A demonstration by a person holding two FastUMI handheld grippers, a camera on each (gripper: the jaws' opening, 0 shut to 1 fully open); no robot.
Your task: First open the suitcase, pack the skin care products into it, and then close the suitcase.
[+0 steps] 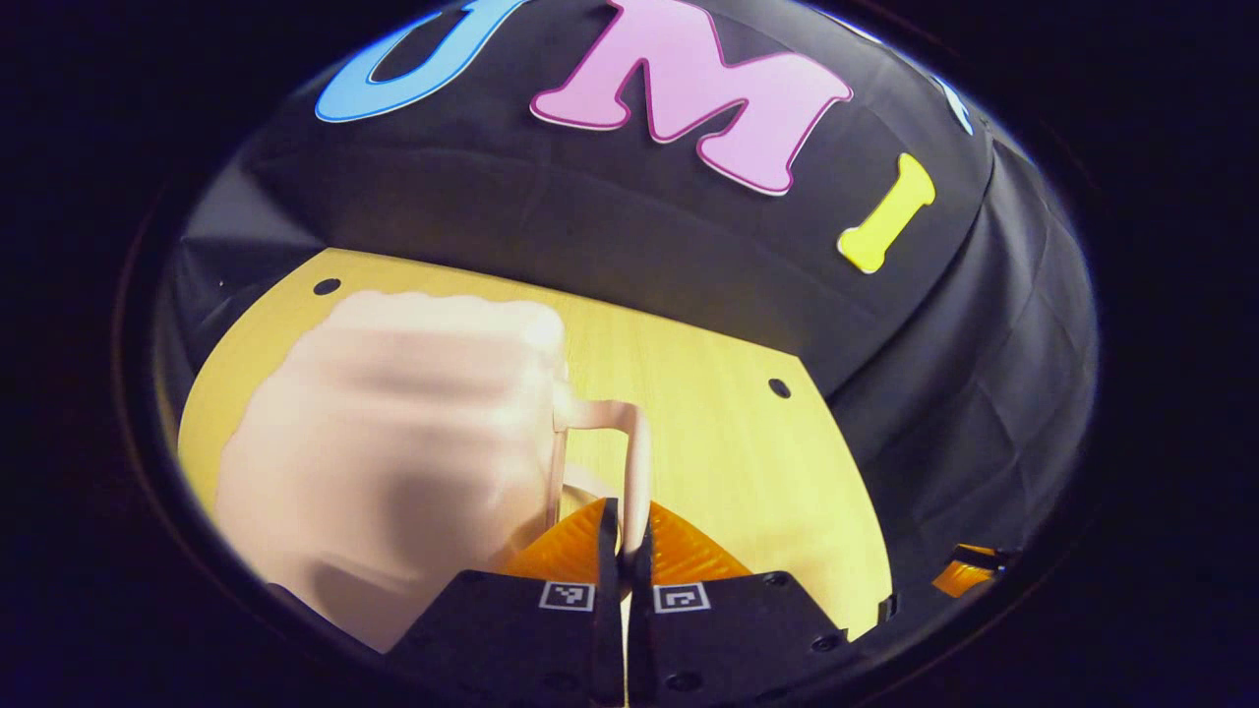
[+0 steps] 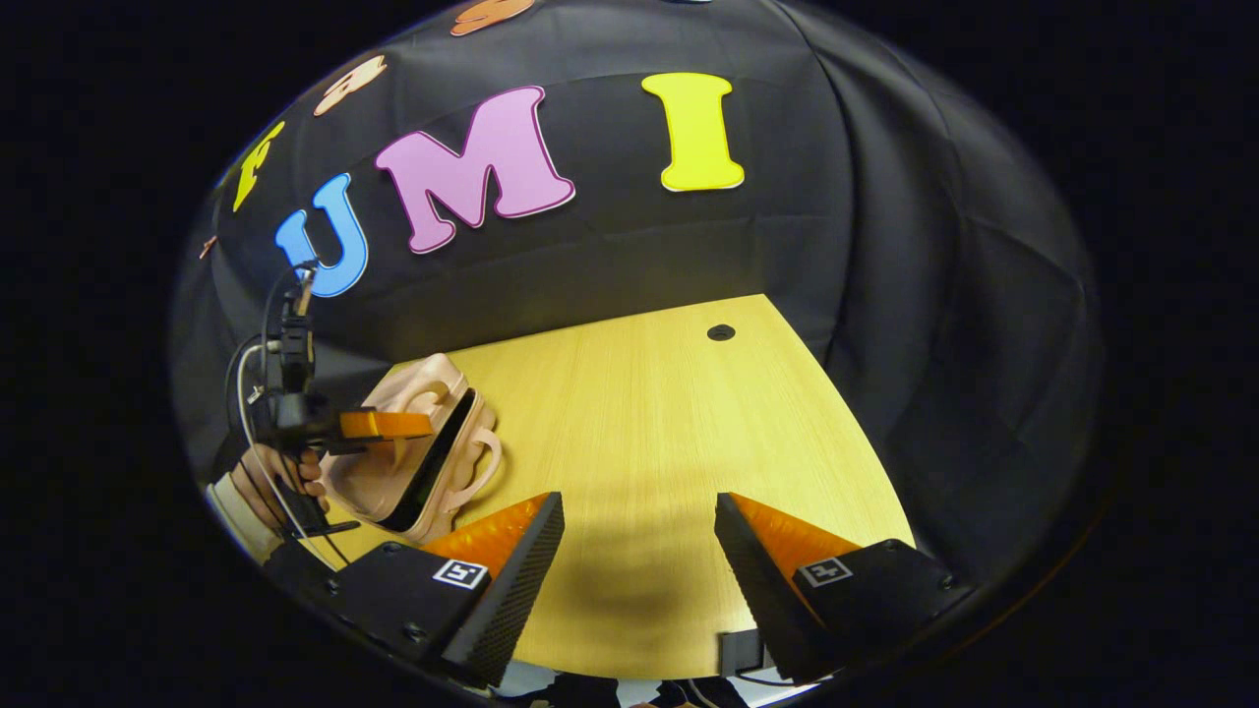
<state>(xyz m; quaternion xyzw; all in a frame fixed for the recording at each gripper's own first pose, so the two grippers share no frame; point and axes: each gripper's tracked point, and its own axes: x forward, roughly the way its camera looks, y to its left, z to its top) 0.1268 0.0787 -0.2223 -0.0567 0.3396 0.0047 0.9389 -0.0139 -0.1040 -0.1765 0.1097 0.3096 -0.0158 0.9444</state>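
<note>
The pale pink suitcase [image 1: 393, 462] looks blurred and large at the left of the left gripper view. Its thin loop handle [image 1: 637, 462] runs down between the fingers of my left gripper [image 1: 622, 551], which is shut on it. In the right gripper view the suitcase [image 2: 393, 472] stands on its edge at the table's left side, with a dark gap between its two halves. The left gripper [image 2: 393, 425], held by a hand [image 2: 266, 487], reaches onto it from the left. My right gripper [image 2: 639, 521] hangs open over bare table, well to the right of the suitcase.
The yellow wooden table [image 2: 639, 413] has a round cable hole [image 2: 721, 332] near its back right corner and another hole [image 1: 779, 387] in the left gripper view. Black cloth walls close in behind and to the right. A cable [image 2: 246, 413] hangs off the left gripper.
</note>
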